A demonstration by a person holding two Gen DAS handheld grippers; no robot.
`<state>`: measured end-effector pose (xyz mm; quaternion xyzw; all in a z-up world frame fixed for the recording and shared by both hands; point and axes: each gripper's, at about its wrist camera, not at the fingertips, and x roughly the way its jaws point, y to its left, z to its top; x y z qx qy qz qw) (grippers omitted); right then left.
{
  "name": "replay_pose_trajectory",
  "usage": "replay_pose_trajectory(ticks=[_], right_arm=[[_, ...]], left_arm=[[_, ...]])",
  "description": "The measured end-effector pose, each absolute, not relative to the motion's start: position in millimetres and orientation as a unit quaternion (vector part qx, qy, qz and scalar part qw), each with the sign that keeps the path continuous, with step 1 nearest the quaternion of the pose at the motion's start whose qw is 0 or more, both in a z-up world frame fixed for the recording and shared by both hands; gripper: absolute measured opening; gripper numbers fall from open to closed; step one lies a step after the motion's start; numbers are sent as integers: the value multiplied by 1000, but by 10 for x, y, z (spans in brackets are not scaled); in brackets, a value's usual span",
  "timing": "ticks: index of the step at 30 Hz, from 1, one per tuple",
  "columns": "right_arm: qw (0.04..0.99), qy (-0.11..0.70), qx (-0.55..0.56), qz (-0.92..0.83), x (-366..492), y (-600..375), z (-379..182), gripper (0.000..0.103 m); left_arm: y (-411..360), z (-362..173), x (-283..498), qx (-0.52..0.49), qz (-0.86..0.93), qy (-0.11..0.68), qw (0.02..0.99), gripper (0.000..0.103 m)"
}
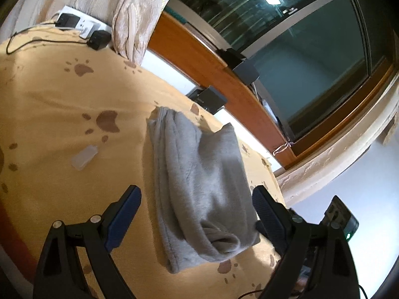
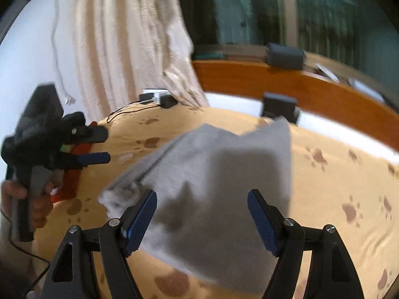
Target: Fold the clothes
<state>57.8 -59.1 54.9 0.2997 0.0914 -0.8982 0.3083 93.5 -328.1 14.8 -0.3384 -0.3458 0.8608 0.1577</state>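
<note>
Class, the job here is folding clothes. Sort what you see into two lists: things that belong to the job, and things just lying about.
Belongs to the job:
grey garment, folded on the bedspread
left gripper, open
right gripper, open

Just lying about:
small clear plastic piece
chargers and cables by the curtain
dark boxes on the wooden ledge

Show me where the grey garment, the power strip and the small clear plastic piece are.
grey garment (image 1: 199, 174): left wrist view, middle of fabric.
power strip (image 1: 83, 23): left wrist view, white body.
small clear plastic piece (image 1: 83, 157): left wrist view, centre.
</note>
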Motion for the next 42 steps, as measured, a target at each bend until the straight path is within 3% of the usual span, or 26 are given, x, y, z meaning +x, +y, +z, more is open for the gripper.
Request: replay_pose_trajectory(ticks=[6, 13, 21, 31, 42], right_arm=[[400, 146, 377, -823, 657, -1254, 42, 77], [447, 24, 401, -799, 519, -768, 101, 79], [342, -52, 356, -868, 115, 84, 394, 79], [355, -84, 352, -862, 41, 225, 96, 79], [376, -92, 351, -853, 25, 275, -15, 79]], left_arm=[[-3308, 270, 1001, -330, 862, -350, 161, 102], [-3226, 273, 805, -348, 851, -354, 173, 102], [-3167, 195, 178, -386, 815, -393, 179, 102], [-3066, 85, -508, -414, 782, -421, 199, 102], [-2846, -62, -660, -477, 785, -358, 166, 102]])
